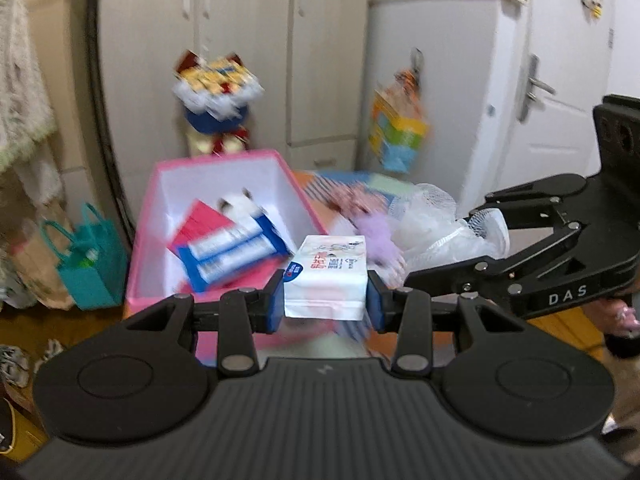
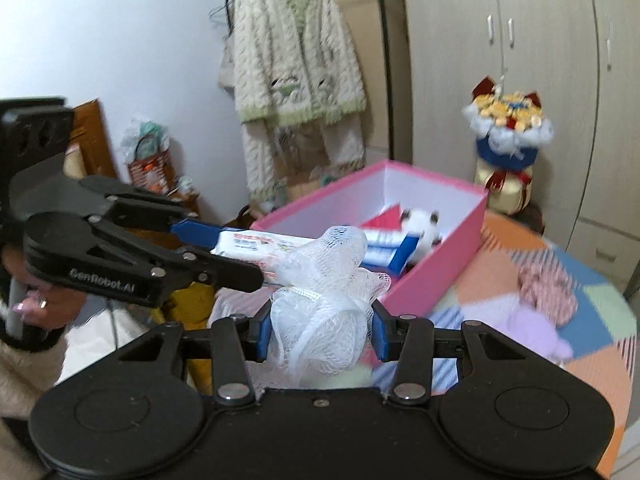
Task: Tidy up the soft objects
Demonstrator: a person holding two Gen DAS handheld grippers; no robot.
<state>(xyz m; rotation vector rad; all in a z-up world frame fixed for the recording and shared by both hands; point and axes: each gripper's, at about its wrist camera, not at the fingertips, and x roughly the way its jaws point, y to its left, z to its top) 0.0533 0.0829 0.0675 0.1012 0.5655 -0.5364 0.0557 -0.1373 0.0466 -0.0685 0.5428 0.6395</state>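
Observation:
My left gripper (image 1: 325,296) is shut on a white tissue pack (image 1: 326,276) and holds it in the air by the near right corner of the pink box (image 1: 144,236). The pack also shows in the right wrist view (image 2: 256,246). My right gripper (image 2: 320,326) is shut on a white mesh bath sponge (image 2: 324,300), lifted just right of the left gripper; the sponge also shows in the left wrist view (image 1: 436,236). The box (image 2: 436,268) holds blue and white packs (image 1: 232,252), a red pack (image 1: 200,220) and a small black and white plush (image 2: 420,224).
A patchwork cloth (image 2: 600,320) covers the table. On it lie a purple fluffy item (image 2: 536,328) and a pink patterned item (image 2: 548,288). A bouquet (image 2: 508,132) stands behind the box. A teal bag (image 1: 92,264) sits on the floor at left.

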